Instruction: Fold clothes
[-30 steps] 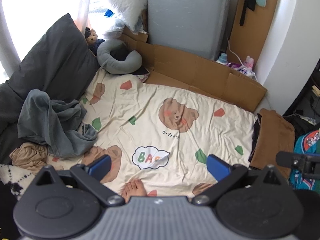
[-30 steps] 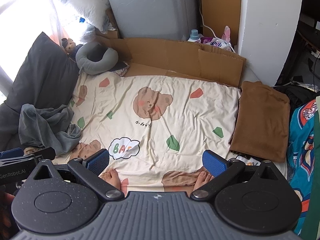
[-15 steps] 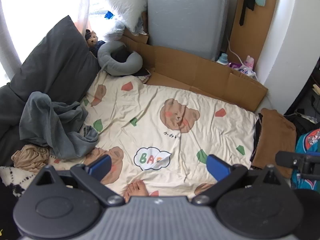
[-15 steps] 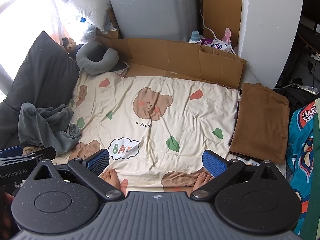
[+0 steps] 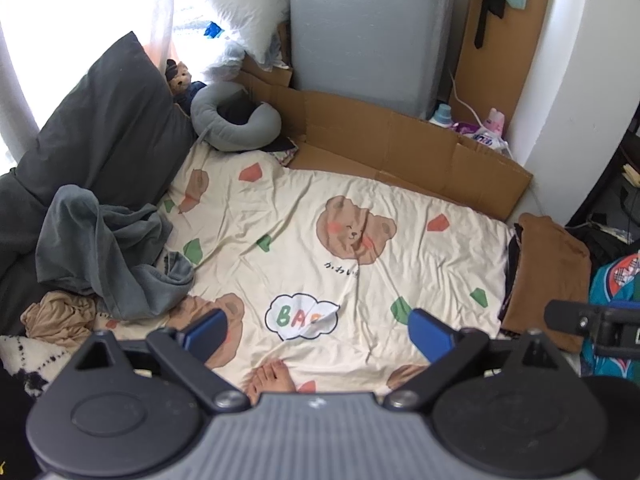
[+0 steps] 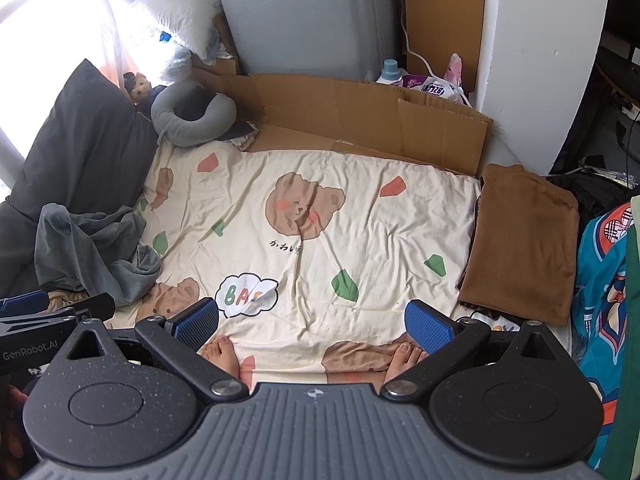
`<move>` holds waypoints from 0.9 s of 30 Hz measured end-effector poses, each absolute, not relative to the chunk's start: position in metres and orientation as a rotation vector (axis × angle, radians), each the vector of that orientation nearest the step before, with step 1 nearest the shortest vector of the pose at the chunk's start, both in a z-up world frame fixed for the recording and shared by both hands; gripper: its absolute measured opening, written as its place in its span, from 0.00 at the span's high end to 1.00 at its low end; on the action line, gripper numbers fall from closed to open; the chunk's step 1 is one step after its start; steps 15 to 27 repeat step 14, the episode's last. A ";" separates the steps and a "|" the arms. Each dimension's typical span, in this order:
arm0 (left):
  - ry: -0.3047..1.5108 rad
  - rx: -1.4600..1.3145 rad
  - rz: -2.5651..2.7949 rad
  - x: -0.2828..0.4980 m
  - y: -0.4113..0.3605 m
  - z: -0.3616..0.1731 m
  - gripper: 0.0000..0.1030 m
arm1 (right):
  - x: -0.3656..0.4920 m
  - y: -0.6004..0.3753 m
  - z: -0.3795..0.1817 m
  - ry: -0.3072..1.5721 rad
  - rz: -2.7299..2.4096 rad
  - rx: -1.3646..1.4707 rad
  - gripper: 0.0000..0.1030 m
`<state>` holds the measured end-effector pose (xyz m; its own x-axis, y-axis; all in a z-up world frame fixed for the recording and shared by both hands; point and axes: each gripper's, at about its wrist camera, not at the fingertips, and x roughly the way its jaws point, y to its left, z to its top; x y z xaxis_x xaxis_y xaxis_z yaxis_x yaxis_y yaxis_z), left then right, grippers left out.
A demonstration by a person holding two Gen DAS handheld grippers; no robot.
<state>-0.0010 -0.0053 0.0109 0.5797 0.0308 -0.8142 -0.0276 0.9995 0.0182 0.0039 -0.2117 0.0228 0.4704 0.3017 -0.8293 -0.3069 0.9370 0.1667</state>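
Clothes are lying at both edges of the cream bear-print sheet (image 6: 304, 240), which is covering the bed and showing plenty of wrinkles. A dark grey pillow (image 5: 104, 120) is leaning along the sheet's left side. A flattened cardboard panel (image 6: 360, 112) is standing along the far edge, in front of a grey appliance (image 5: 368, 32). On the right, a folded brown garment (image 6: 524, 240) is resting just beside the sheet, its near corner touching the edge. On the left, a crumpled grey garment (image 5: 108, 252) is slumping against the pillow, and a tan garment (image 5: 60, 316) is bunching up just below it. A grey neck pillow (image 6: 192, 112) is sitting at the far left corner. The left gripper (image 5: 316, 330) is hanging above the near end of the sheet with its blue pads spread wide, holding nothing. The right gripper (image 6: 312, 324) is likewise hanging spread wide and holding nothing, above the person's bare toes (image 6: 222, 354).
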 end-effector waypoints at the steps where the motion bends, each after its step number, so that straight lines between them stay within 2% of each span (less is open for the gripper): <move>1: 0.953 0.004 0.034 -0.001 -0.005 0.011 0.05 | 0.004 -0.212 0.023 1.014 0.373 -0.003 0.01; 27: 0.957 0.007 0.048 0.000 -0.009 0.010 0.04 | 0.004 -0.218 0.023 1.006 0.383 0.014 0.01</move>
